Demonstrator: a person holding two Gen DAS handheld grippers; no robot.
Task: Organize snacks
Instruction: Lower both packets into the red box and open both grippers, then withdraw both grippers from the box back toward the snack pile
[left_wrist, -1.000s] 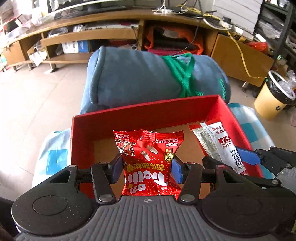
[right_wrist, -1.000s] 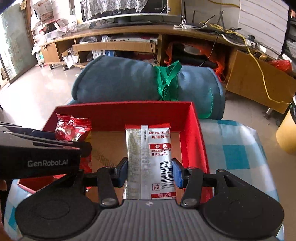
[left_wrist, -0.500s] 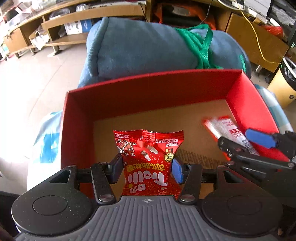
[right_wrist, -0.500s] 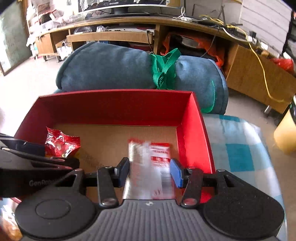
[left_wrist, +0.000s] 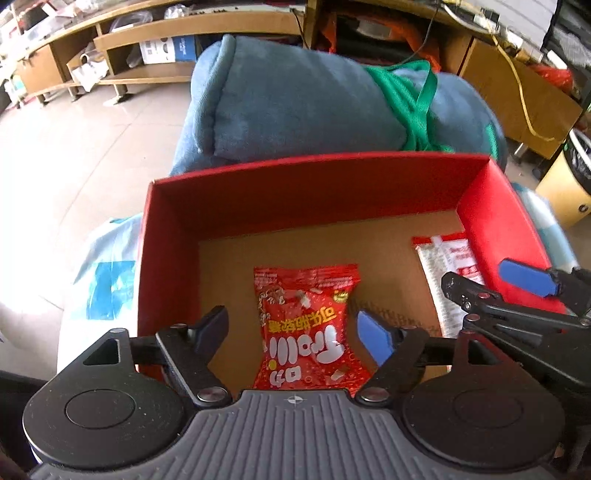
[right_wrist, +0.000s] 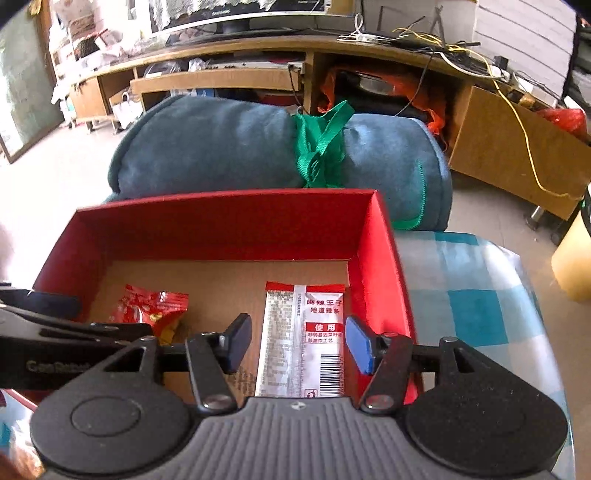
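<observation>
While both grippers' fingers are opening clear of the red candy bag (left_wrist: 308, 328) and the white packet (right_wrist: 303, 339), either could snag on withdrawal from the red box (left_wrist: 314, 184).

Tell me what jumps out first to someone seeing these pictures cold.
The red box fills the middle, brown cardboard floor showing. Inside, a red snack packet lies between the left gripper's opening jaws, and a white snack sachet lies by the right wall between the right gripper's opening jaws. Behind the box sits a rolled blue blanket tied with green strap.
</observation>
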